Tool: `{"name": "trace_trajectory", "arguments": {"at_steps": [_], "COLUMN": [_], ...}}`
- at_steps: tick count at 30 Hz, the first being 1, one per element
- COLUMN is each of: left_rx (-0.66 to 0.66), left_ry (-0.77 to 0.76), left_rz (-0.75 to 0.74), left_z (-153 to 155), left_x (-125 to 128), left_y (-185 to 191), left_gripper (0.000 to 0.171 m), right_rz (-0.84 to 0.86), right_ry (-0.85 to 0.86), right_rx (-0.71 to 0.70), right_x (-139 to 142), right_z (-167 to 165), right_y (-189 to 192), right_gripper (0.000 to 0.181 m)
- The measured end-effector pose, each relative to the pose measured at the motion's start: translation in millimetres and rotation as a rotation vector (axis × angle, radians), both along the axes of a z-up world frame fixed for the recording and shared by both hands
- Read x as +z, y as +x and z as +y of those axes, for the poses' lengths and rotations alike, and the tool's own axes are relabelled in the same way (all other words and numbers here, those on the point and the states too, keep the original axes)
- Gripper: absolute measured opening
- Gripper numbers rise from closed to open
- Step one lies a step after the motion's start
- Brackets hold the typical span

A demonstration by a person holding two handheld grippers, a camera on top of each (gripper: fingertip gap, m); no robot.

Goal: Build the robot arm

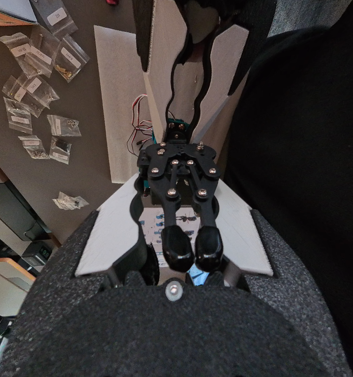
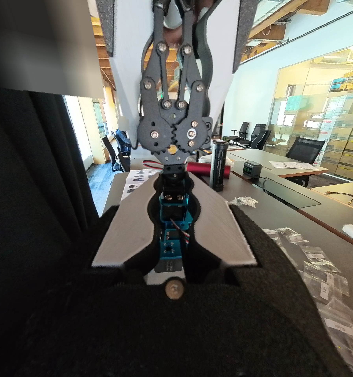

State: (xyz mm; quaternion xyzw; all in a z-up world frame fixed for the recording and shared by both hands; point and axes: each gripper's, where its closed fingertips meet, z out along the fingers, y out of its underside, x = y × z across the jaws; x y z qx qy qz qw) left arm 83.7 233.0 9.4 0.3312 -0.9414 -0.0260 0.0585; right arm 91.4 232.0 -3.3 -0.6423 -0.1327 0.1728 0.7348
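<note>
Centrally, the right claw (image 2: 174,183) was clamped on the blue bracket end of a small robot-arm assembly (image 2: 172,130), held above the worktop (image 1: 79,163). The assembly's black geared pincer pointed towards the left claw (image 1: 179,183). That claw's white fingers (image 1: 110,234) stood partly apart on either side of the pincer's links; whether they gripped could not be told. Red, white and black wires trailed from the bracket. Clear labelled bags (image 1: 39,61) of small screws and nuts lay scattered on the worktop. A black cylinder (image 2: 218,165) stood farther off, with a red one (image 2: 200,168) lying behind it.
</note>
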Motion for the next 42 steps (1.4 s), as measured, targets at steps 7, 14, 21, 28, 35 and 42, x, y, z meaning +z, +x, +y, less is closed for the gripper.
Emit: {"name": "trace_trajectory", "arguments": {"at_steps": [7,14,21,28,35,42], "left_rx": [-0.04,-0.031,0.081,0.036,-0.001,-0.031], "left_ry": [0.026,0.032,-0.003,0.054,0.084,0.131], "left_rz": [0.015,0.039,0.141,0.168,0.107,0.016], "left_z": [-0.1,-1.1,-3.7,6.1,6.5,10.4], "left_x": [1.5,1.9,2.2,-3.1,-1.4,13.4], "left_y": [-3.1,-4.2,-3.5,3.4,4.0,12.6], "left_gripper": [0.062,0.062,0.061,0.061,0.062,0.062], "right_rz": [0.005,-0.018,-0.053,-0.082,-0.039,-0.064], "right_ry": [0.0,-0.02,-0.029,-0.031,-0.056,-0.055], "right_rx": [0.031,0.036,0.023,0.052,0.024,0.02], "right_x": [1.2,0.9,-0.2,-0.1,-0.2,0.9], "right_z": [-0.8,-1.4,-1.9,-1.1,3.3,4.2], "right_y": [-3.9,-5.4,-4.3,-12.6,-6.8,-10.7], "right_gripper": [0.017,0.017,0.017,0.017,0.019,0.019]}}
